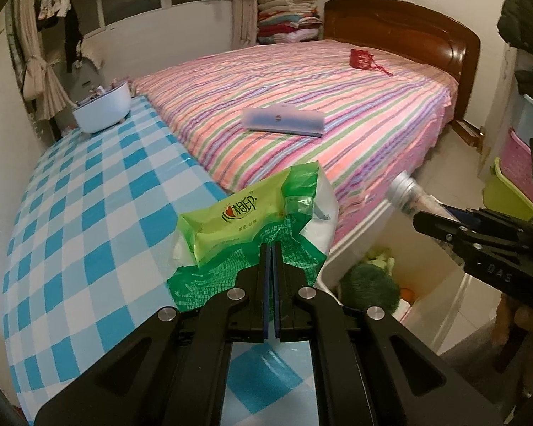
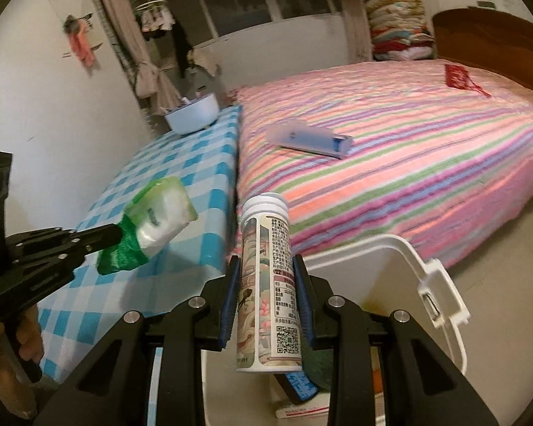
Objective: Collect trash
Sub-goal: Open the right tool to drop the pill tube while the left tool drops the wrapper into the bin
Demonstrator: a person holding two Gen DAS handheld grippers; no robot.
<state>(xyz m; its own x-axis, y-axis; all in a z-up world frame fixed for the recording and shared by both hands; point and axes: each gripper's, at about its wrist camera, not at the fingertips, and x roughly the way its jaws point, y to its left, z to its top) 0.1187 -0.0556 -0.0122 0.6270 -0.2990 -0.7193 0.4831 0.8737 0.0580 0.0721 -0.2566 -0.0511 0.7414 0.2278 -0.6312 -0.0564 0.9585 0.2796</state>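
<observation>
A green tissue packet [image 1: 231,220] hangs over the edge of the blue checked table [image 1: 89,195], with my left gripper [image 1: 272,246] shut on its crumpled end. The right wrist view shows the same packet [image 2: 163,213] in the left gripper [image 2: 117,236]. My right gripper [image 2: 266,266] is shut on an upright printed tube with a white ribbed cap [image 2: 266,248], just above the white bin [image 2: 440,277]. In the left wrist view the tube [image 1: 407,191] and right gripper [image 1: 419,218] are at the right, over the bin [image 1: 366,227].
The bin holds a green bundle [image 1: 369,284] and other scraps. A bed with a striped sheet [image 1: 337,106] lies behind, carrying a flat pale box [image 1: 284,120] and a red item [image 1: 364,60]. A white bowl [image 1: 103,110] stands at the table's far end. Coloured crates [image 1: 511,177] stand at the right.
</observation>
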